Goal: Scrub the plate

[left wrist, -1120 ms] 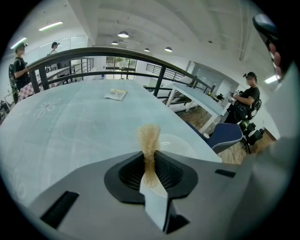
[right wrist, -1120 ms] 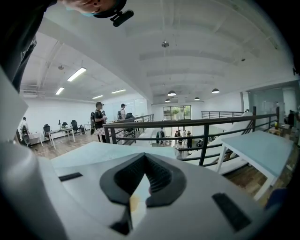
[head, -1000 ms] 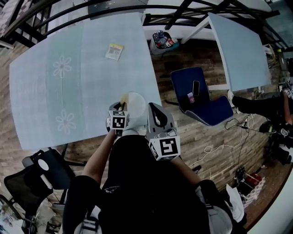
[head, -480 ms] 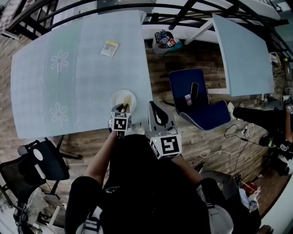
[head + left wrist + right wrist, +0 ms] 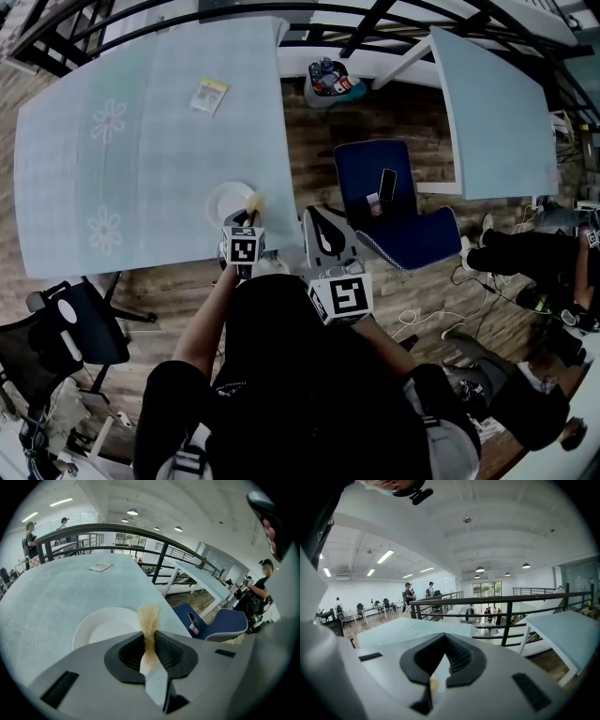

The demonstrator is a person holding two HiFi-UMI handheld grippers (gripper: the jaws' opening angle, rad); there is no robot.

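Far to the left of both tools, one black office chair [image 5: 66,328] stood on the wood floor. Ahead of them lay the near table [image 5: 141,178], one of two pale blue tables. Two flower prints [image 5: 109,120] marked its cloth, well to the left of the left gripper. One small packet [image 5: 209,96] lay well ahead of that gripper.

One white plate [image 5: 225,200] sat on the table near its right edge, just ahead of the left gripper [image 5: 246,223] and slightly to its left. In the left gripper view its rim [image 5: 82,632] showed right past the jaws. The left gripper [image 5: 149,644] was clamped on one tan scrubber [image 5: 147,620], which stood up between the pads and hung over the plate's right rim. Whether the scrubber touched the plate could not be told. In the head view the scrubber [image 5: 254,201] showed at the plate's right edge.

The right gripper [image 5: 319,225] was held just right of the left one, beyond the table's edge and over the floor. In its own view the right gripper [image 5: 440,667] had its jaws together with nothing held. A tan fleck at the seam was too small to identify.

Right of that gripper stood one blue chair [image 5: 412,230] with one phone [image 5: 386,184] on its seat. The second table [image 5: 487,112] stood farther right. In the left gripper view, two people [image 5: 31,538] stood far left and one person [image 5: 265,581] on the right.
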